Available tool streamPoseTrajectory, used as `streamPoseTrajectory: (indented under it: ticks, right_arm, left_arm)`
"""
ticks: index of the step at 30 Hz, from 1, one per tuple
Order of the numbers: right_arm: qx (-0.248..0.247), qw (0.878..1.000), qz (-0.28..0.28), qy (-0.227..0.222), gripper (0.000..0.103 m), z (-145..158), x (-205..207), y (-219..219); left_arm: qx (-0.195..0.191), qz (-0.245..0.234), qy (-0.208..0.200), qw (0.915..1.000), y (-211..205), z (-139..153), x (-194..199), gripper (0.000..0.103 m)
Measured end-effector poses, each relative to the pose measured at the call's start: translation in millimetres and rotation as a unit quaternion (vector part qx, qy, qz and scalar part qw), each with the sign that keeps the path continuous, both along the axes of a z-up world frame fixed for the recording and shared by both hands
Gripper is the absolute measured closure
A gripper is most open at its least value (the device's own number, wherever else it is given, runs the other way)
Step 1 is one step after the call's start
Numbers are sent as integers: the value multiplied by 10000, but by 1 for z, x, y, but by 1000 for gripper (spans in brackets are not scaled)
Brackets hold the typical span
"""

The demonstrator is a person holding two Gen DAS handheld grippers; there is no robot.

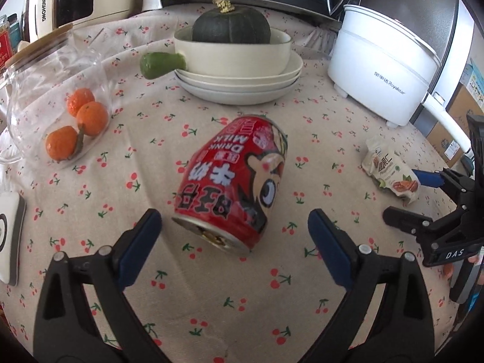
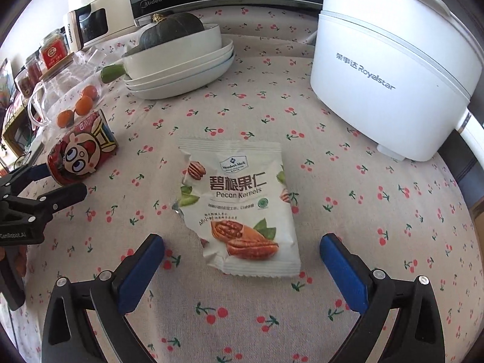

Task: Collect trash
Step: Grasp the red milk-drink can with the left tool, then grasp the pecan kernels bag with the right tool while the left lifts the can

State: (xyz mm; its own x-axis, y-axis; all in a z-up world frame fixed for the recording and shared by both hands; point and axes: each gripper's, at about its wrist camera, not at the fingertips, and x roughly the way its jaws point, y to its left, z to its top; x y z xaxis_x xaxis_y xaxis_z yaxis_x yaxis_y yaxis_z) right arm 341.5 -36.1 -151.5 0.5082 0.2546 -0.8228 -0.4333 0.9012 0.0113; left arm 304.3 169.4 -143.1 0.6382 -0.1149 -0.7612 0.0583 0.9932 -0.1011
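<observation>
A red aluminium milk-drink can [image 1: 231, 181] with a cartoon face printed on it lies on its side near the middle of the table [image 1: 242, 302], which wears a cream cloth dotted with red cherries; the can's opened top faces the left gripper [image 1: 234, 230], whose 2 blue-padded jaws stand spread with the top of the can just ahead of the gap and neither pad touching it. Towards the table's right edge lies a torn white foil pecan-kernel packet [image 2: 242, 211], flat on the cloth and empty-looking, and the right gripper [image 2: 242, 249] hangs over its near end with its jaws spread as wide, the packet's lower end between them but clear of both pads. These 2 pieces look like the trash; everything else (a stack of cream ceramic plates [image 1: 242, 87] carrying a bowl with a dark green squash [image 1: 231, 27], a clear glass jar [image 1: 57, 103] holding 3 small oranges, a white electric cooking pot [image 1: 381, 69]) sits towards the far edge and seems to belong there. The step in hand appears to be the approach, each gripper lined up on its own piece, with nothing yet grasped. Next, the left one likely needs to drop lower so the pads straddle the can's round body before closing, since it could roll; the thin packet calls for the right pads to reach almost to the cloth and pinch its crinkled edge. No bin shows in either view.
</observation>
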Motion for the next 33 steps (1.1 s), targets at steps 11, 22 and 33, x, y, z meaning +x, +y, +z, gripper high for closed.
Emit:
streamPoseTrajectory:
  ticks: [11, 22, 33]
  right_arm:
    - [-4, 9987, 480, 163, 73, 14, -15, 19]
    - [145, 9995, 104, 269, 90, 48, -52, -19]
    - [691, 9932, -760, 550, 20, 62, -32, -49]
  left_arm:
    - [523, -362, 43, 9980, -23, 10, -6, 44]
    - [148, -425, 165, 9988, -36, 44, -50, 86]
    - [715, -768, -69, 9945, -51, 41, -27, 16]
